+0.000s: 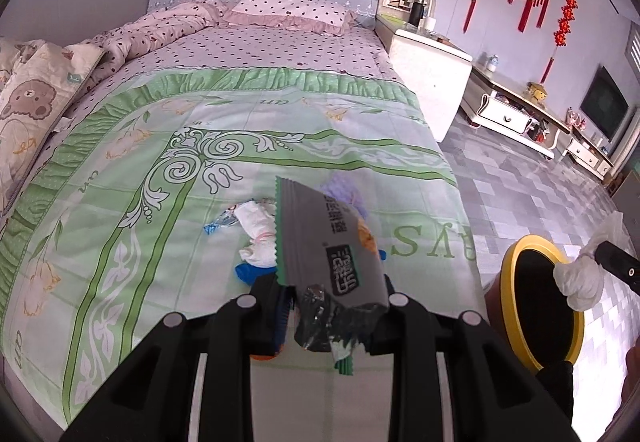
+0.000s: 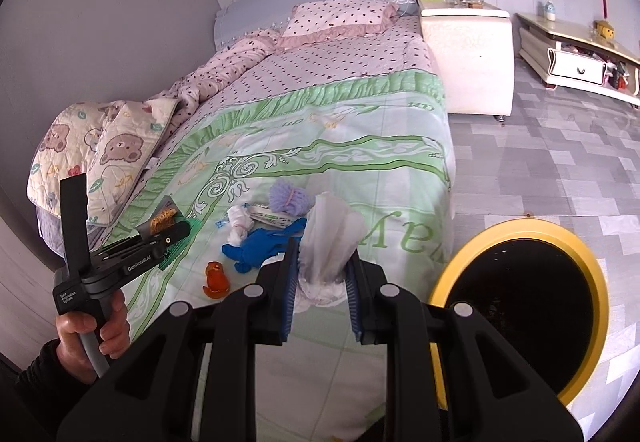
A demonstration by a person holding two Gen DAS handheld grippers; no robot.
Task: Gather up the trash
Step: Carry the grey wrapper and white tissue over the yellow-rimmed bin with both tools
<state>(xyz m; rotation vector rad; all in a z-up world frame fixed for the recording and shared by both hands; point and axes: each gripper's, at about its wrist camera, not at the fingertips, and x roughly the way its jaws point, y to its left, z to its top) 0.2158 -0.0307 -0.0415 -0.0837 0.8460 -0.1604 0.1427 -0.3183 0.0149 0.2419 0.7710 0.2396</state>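
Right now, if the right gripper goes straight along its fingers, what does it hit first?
Probably the green bedspread, just past the blue glove. The right gripper is shut on a white tissue; depth is unclear.

Bin [image 2: 592, 274] interior dark, contents unreadable; wrapper [image 1: 340, 242] hides purple item [image 1: 340, 187], perhaps pouf.

"GenRobot.AI" on left tongs [image 2: 176, 232]; "un" on green bedspread [image 2: 360, 121].
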